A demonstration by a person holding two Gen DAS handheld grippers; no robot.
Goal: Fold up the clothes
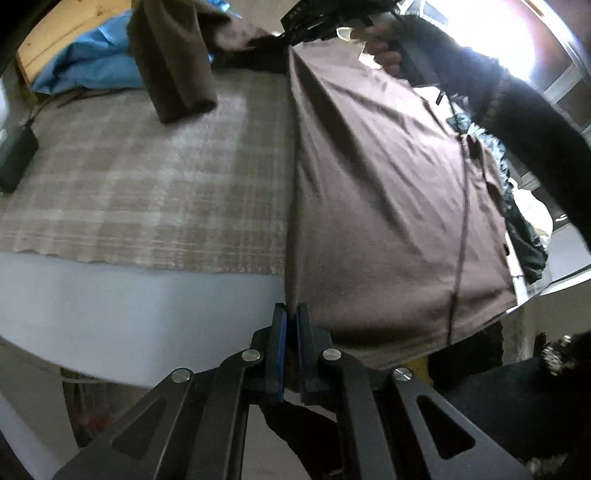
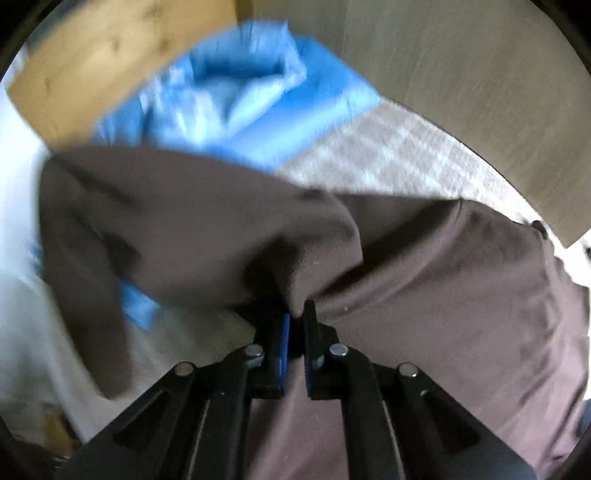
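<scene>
Left wrist view: the left gripper is clenched on the edge of a brown shirt, which stretches away ahead and to its right, lifted taut. Far ahead, the right gripper shows dark at the shirt's other end. A sleeve hangs ahead-left over the plaid blanket; a blue pillow lies beyond it.

Right wrist view, blurred: the right gripper is clamped on a bunched fold of the brown shirt, cloth spilling right and beneath it. The sleeve droops to its left. Blue pillow ahead, plaid blanket ahead-right.
</scene>
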